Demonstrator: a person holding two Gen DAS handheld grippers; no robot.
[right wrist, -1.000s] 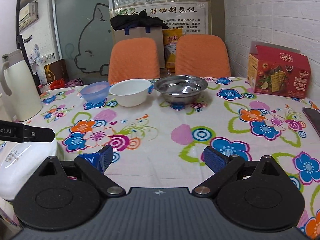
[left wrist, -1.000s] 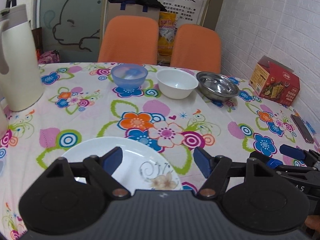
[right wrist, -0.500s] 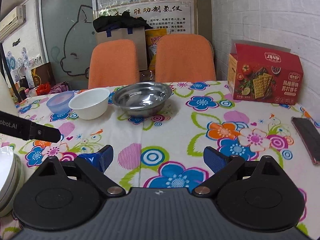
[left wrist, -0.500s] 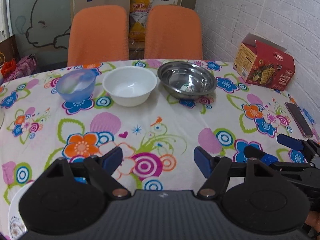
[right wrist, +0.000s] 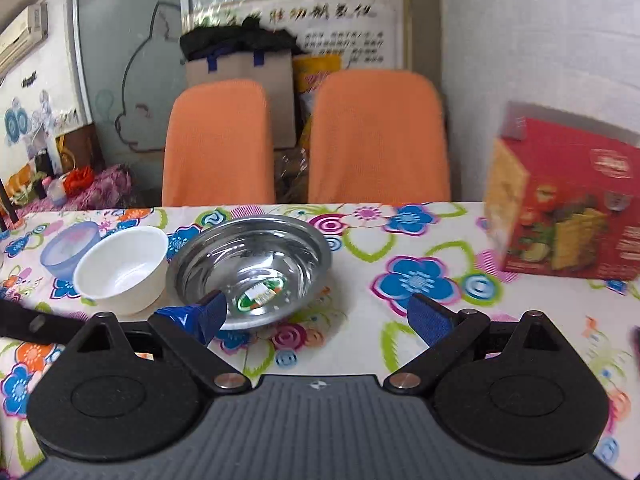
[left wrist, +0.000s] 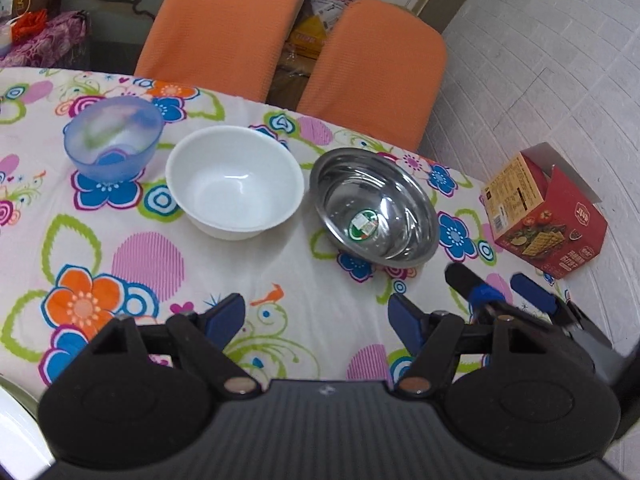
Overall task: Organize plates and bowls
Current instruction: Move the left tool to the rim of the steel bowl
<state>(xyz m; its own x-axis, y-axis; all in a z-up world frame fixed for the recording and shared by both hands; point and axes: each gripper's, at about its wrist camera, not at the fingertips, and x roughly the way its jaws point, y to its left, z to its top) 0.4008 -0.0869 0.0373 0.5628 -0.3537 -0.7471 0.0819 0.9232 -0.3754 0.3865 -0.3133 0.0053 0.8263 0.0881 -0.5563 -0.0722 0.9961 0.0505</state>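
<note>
Three bowls stand in a row on the flowered tablecloth (left wrist: pixel 280 272): a translucent blue bowl (left wrist: pixel 114 138), a white bowl (left wrist: pixel 234 182) and a steel bowl (left wrist: pixel 374 208) with a sticker inside. My left gripper (left wrist: pixel 316 312) is open and empty, a short way in front of the white and steel bowls. My right gripper (right wrist: pixel 320 312) is open too, close to the steel bowl (right wrist: pixel 248 268); its left fingertip overlaps the bowl's near rim in the right wrist view. The white bowl (right wrist: pixel 122 270) and blue bowl (right wrist: pixel 68 248) sit to its left. A white plate's edge (left wrist: pixel 12 420) shows at the bottom left.
A red cracker box (left wrist: pixel 548 216) stands on the table's right side near the brick wall. Two orange chairs (left wrist: pixel 224 24) stand behind the far table edge. The right gripper (left wrist: pixel 490 280) appears beside the left one, just right of the steel bowl.
Both grippers have moved forward and to the right toward the bowls. The plate has slid almost out of the left wrist view. Both stay open.
</note>
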